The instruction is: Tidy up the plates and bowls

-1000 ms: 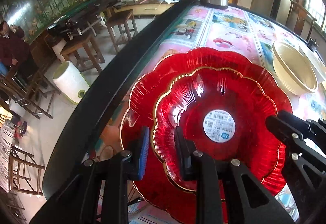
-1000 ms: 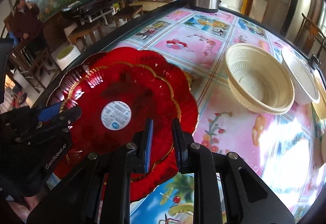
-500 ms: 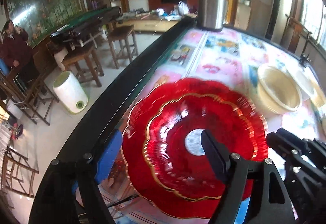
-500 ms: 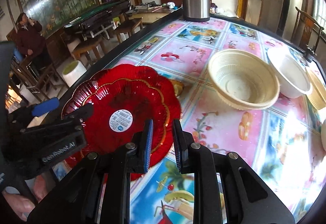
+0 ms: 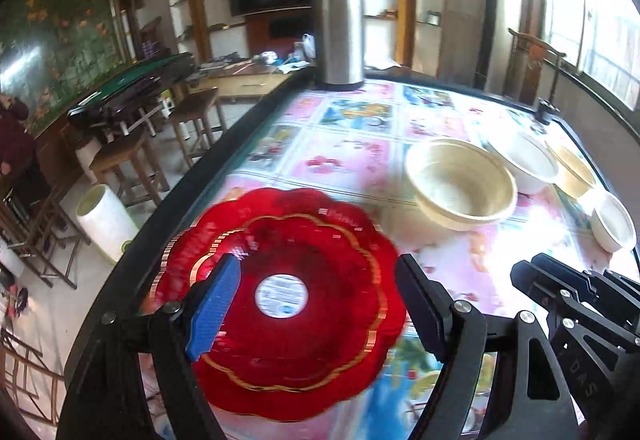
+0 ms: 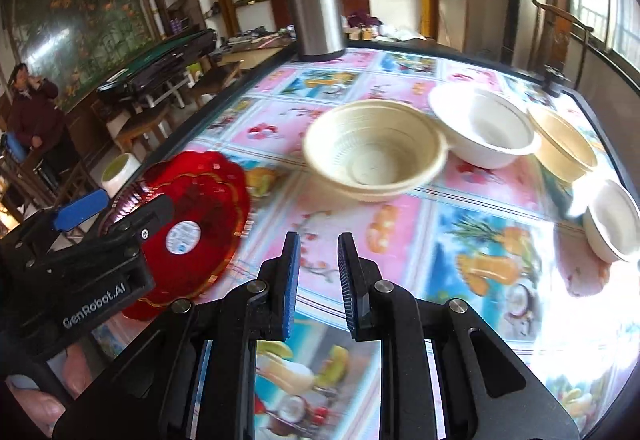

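Note:
Two red scalloped plates with gold rims lie stacked, the smaller plate (image 5: 288,300) on the larger plate (image 5: 224,372), at the table's left edge; the stack also shows in the right wrist view (image 6: 192,228). My left gripper (image 5: 316,304) is open and empty, jaws wide above the stack. My right gripper (image 6: 318,280) is open a little and empty, right of the plates, above the tablecloth. A cream ribbed bowl (image 6: 372,148), a white bowl (image 6: 484,128), a tan bowl (image 6: 564,144) and a small white bowl (image 6: 612,224) stand beyond.
A steel thermos (image 6: 314,0) stands at the table's far edge. The table has a black raised rim (image 5: 192,196) and a patterned cloth. Stools and a white bin (image 5: 106,220) stand on the floor to the left.
My left gripper let go of the small plate's rim, opened wide and lifted back. My right gripper released the plate edge, opened slightly and moved right, away from the stack.

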The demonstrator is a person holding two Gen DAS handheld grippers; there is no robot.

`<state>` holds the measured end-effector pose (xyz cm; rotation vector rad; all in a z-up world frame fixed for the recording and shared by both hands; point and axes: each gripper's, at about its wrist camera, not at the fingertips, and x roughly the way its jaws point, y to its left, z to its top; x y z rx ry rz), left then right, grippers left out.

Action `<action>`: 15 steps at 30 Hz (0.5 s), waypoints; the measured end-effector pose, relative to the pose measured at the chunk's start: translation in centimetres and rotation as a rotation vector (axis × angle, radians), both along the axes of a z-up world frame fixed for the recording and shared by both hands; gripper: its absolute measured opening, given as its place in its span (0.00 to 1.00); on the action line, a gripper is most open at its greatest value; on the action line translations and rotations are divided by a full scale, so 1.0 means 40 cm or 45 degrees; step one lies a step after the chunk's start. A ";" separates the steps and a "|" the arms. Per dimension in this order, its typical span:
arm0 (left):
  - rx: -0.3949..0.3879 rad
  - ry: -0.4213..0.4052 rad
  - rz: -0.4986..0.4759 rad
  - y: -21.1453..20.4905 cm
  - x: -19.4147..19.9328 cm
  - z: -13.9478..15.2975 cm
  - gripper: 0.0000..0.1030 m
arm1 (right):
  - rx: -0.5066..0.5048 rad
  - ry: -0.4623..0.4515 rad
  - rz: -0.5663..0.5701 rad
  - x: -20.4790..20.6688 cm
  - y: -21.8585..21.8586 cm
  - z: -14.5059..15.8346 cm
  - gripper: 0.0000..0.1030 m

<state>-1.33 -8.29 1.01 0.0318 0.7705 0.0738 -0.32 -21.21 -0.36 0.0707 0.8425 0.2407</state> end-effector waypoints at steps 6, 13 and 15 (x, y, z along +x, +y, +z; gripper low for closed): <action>0.015 -0.020 -0.072 -0.079 -0.002 0.007 0.77 | 0.015 0.012 -0.065 -0.010 -0.076 -0.006 0.18; 0.010 -0.030 -0.136 -0.158 -0.001 0.013 0.77 | 0.023 0.013 -0.122 -0.018 -0.144 -0.007 0.18; 0.007 -0.023 -0.157 -0.179 -0.001 0.012 0.77 | 0.021 0.019 -0.142 -0.022 -0.164 -0.010 0.18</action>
